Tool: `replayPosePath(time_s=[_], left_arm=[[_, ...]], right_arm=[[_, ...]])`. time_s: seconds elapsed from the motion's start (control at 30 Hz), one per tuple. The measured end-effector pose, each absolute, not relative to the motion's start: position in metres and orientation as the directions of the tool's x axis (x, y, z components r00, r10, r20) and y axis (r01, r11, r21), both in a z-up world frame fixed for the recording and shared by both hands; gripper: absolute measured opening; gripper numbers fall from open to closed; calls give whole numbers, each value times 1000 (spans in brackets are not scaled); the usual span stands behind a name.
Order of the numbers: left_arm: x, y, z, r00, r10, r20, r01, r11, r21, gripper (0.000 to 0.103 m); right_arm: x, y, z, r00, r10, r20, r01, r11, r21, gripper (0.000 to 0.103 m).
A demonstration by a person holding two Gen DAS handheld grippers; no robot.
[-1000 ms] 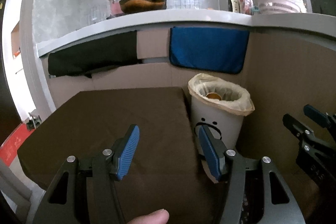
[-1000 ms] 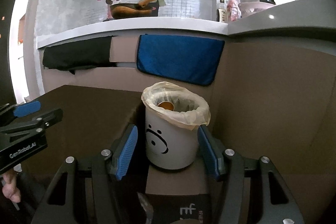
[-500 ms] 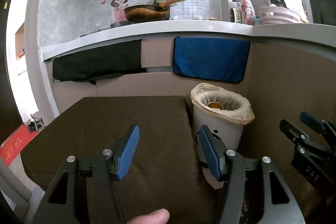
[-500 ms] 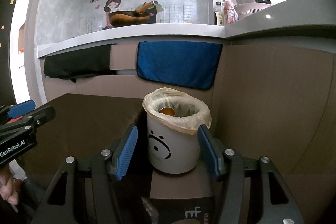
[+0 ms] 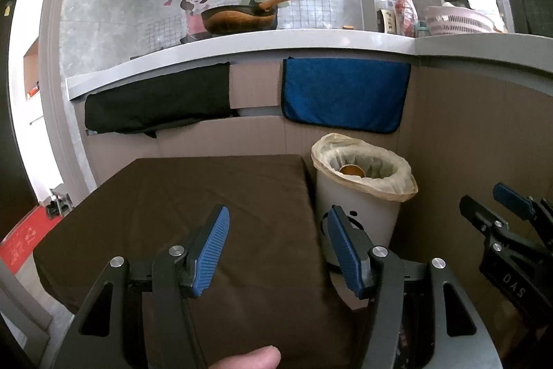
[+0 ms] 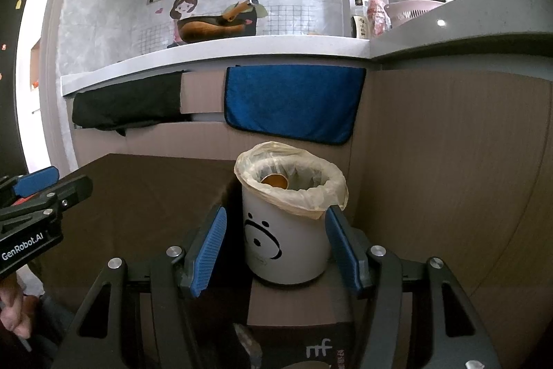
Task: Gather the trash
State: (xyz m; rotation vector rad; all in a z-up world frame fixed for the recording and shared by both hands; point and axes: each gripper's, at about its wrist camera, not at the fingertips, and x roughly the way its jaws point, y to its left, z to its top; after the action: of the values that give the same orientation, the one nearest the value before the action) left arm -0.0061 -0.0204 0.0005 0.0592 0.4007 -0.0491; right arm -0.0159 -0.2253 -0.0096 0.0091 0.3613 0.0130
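A white trash bin [image 6: 287, 237] with a smiley face and a yellowish bag liner stands on a cardboard box [image 6: 297, 310] beside the brown table [image 5: 193, 206]. An orange-brown cup [image 6: 274, 180] lies inside it. The bin also shows in the left wrist view [image 5: 359, 196]. My left gripper [image 5: 276, 248] is open and empty above the table's right part. My right gripper [image 6: 274, 248] is open and empty, its fingers standing either side of the bin, short of it. The right gripper also shows at the right of the left wrist view [image 5: 501, 213].
A blue cloth [image 5: 345, 95] and a black cloth [image 5: 155, 102] hang from the grey counter edge behind. Brown cardboard walls [image 6: 449, 161] stand behind and to the right of the bin. A wok [image 5: 238, 18], bottles and a pink basket sit on the counter.
Both grippers have drawn back and risen a little, so the bin and table sit lower and farther in both views. Both stay open and empty.
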Motion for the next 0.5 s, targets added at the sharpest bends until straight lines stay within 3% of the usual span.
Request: replayPosePath(time_s=[0.5], left_arm=[[-9, -22, 0, 920, -55, -389, 79, 996, 46, 60]], right_arm=[[-20, -228, -8, 939, -2, -344, 5, 1000, 7, 57]])
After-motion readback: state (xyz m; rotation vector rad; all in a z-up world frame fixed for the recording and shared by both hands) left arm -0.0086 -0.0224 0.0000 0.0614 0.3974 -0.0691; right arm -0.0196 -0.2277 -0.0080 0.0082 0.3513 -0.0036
